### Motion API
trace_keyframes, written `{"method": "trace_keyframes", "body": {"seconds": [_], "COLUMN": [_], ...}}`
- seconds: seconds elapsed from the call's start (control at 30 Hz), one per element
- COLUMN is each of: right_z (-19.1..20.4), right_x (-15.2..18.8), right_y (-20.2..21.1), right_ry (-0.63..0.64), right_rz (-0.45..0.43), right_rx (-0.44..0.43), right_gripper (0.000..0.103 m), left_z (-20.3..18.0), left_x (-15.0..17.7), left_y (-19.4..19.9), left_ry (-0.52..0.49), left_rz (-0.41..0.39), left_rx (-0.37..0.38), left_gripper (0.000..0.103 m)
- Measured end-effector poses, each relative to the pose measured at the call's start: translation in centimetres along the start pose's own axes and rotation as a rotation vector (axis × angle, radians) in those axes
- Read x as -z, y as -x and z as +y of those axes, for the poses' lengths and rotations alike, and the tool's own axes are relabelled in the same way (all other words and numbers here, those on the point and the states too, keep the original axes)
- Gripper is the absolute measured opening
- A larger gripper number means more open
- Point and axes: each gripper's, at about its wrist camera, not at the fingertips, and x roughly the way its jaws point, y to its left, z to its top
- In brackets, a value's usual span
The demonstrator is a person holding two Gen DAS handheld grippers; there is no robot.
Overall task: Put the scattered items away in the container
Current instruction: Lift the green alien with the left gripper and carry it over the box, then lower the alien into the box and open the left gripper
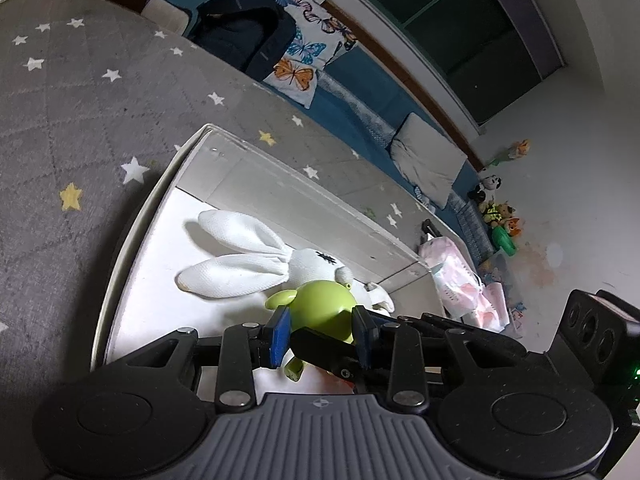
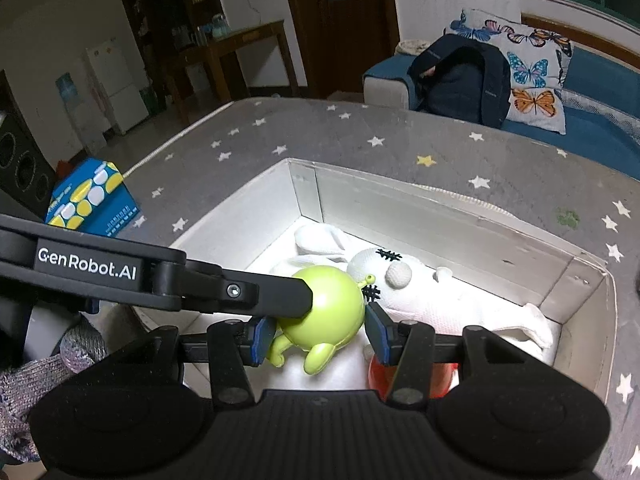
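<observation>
Starry mat [image 2: 360, 136], green toy [image 2: 324, 308] between hand-held gripper [image 2: 316, 334] fingers

Box [image 2: 460, 216] corner free (rabbit [image 2: 432, 300] alongside)

one white box [image 2: 452, 216] on the star-patterned mat [image 2: 360, 132], holding one white plush rabbit [image 2: 432, 300], one green round-headed figure [image 2: 328, 312] and one orange-red item [image 2: 380, 376], partly hidden; one blue and yellow carton [image 2: 92, 200] on the mat; one butterfly pillow [image 2: 528, 76]; one dark backpack [image 2: 460, 80]; two grippers [image 1: 322, 330] [image 2: 316, 334]
</observation>
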Motion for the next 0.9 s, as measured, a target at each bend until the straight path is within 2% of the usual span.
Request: {"method": "trace_keyframes", "body": {"seconds": [0.47,0.9], "right_z": [0.9,0.7], "right_x": [-0.9,-0.8], "right_y": [-2.8,-3.0], "right_ry": [0.063,0.060], "right_rz": [0.095,0.090], "right_rx": [0.045,0.050], "right_gripper": [0.049,0.050], "left_z": [0.7,0.7], "left_x": [0.0,0.0], "left_y": [-1.0,-0.6], "left_ry": [-0.002,-0.014], "left_rz": [0.018,0.007], "left_rx": [-0.054,-0.057], "left_gripper": [0.036,0.036]}}
